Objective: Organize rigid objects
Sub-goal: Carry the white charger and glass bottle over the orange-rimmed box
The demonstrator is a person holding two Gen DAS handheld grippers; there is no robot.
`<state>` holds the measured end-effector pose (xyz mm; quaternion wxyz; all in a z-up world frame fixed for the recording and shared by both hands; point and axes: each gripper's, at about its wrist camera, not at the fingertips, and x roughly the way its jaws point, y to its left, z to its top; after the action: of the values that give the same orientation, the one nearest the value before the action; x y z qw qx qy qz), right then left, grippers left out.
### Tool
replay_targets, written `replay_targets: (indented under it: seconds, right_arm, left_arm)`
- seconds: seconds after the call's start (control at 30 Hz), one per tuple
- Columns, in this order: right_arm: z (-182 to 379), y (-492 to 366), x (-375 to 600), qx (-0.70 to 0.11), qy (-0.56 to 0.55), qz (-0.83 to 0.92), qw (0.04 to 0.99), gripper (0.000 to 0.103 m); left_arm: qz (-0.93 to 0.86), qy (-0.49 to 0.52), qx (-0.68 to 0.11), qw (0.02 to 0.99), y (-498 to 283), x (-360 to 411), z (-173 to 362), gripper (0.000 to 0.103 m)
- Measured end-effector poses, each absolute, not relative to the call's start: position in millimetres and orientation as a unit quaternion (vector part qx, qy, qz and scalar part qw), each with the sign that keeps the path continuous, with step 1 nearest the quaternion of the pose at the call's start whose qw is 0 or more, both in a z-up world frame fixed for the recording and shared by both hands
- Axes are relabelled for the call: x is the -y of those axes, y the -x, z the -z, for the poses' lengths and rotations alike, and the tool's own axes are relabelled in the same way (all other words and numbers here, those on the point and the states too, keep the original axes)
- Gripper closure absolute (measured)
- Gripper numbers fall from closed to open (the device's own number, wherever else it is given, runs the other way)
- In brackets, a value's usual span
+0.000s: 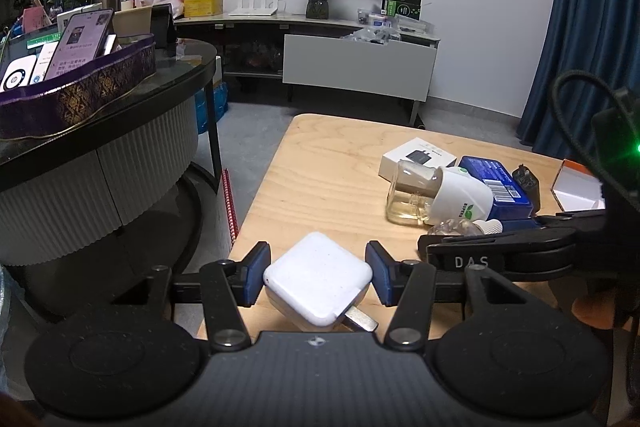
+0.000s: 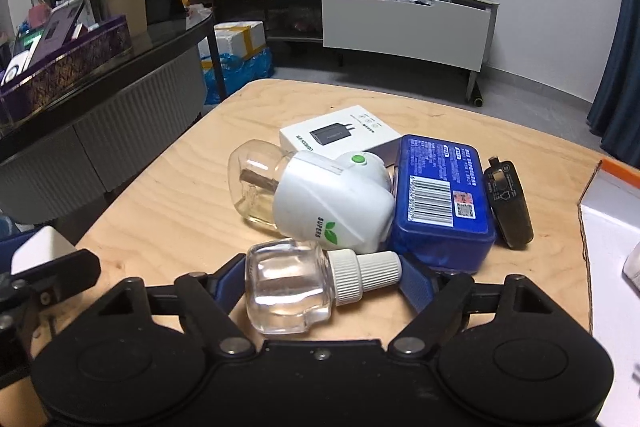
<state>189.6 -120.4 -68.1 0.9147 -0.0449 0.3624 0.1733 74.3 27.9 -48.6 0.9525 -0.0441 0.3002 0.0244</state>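
The left tool (image 1: 318, 273) pinches the white charger (image 1: 318, 277); the right tool (image 2: 320, 277) is spread around the clear bottle (image 2: 288, 285) on the desk (image 2: 168, 211).

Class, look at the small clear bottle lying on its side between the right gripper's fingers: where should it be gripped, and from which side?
Grip the clear bottle across its squat glass body, not the ribbed white cap, which is narrower. Come from the near side, as the right gripper already does, since the white plug-in unit crowds the far side.
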Motion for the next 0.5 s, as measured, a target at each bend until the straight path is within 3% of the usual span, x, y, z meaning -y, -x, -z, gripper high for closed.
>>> replay_targets:
  seconds: [0.5]
  right_arm:
    - [21.3,-107.0,160.1,-0.335,0.041,-0.159,0.928,0.009]
  left_arm:
    - [-0.006,0.036,-0.283,0.958,-44.2,-6.8,25.4,0.050]
